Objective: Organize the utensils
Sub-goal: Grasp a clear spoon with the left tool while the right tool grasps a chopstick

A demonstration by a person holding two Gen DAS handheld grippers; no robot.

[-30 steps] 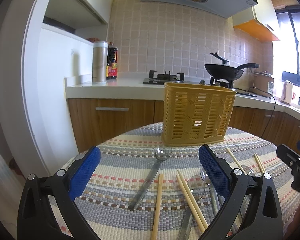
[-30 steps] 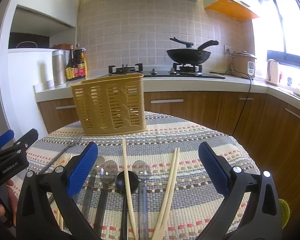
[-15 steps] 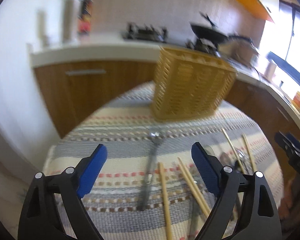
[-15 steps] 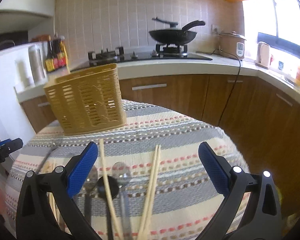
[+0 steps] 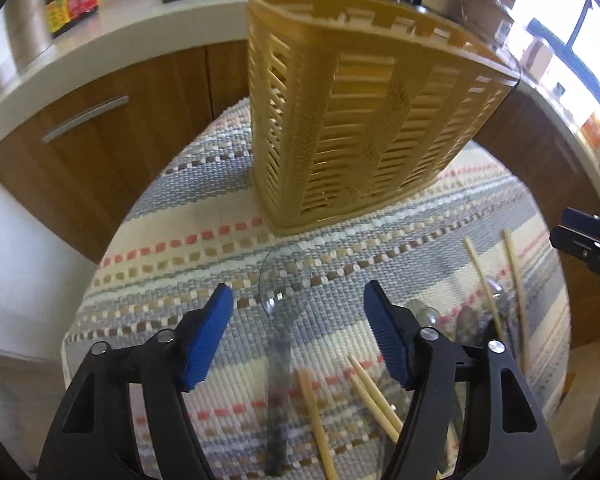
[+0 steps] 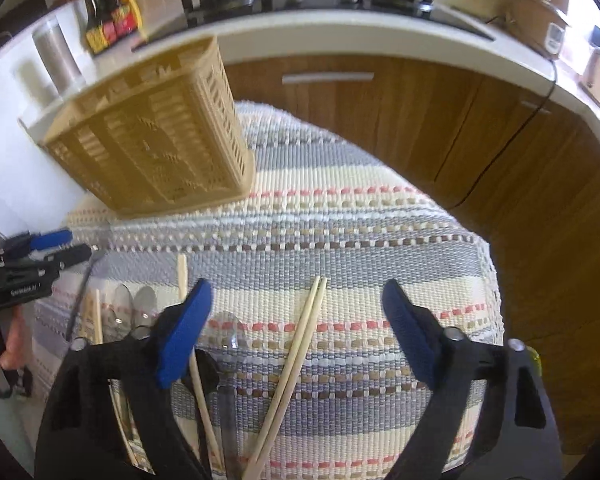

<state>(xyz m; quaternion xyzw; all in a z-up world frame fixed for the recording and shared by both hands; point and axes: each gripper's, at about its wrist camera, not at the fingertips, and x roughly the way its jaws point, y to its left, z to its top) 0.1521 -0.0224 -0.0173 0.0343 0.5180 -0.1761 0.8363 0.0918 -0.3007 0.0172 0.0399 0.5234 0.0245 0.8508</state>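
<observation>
Striped woven cloth in grey, cream and coral (image 5: 204, 216) covers the round table and carries everything else. On its far side stands the tall yellow slatted plastic utensil basket (image 5: 360, 120), upright, its base flat on the cloth; nothing can be made out inside it through the slats.

Next in size come the two black grippers with blue pads. The left gripper (image 5: 298, 336) is spread wide and holds nothing, hanging over the clear plastic spoon (image 5: 278, 320), which lies between its fingers with the bowl pointing toward the basket and just short of its base. The right gripper (image 6: 292, 332) is likewise wide apart and empty; between its fingers on the cloth lies a pair of pale wooden chopsticks (image 6: 296, 364), side by side and touching near their far tips.

Left of that pair, in the right wrist view, a single wooden chopstick (image 6: 188, 320) runs under the blue left pad, beside a second clear spoon (image 6: 230, 336). More spoons (image 5: 464, 320) and chopsticks (image 5: 374, 396) lie clustered to the right of the left gripper, some overlapping.

Behind the table, a white countertop (image 6: 340, 28) bears dark sauce bottles (image 6: 108, 20).
</observation>
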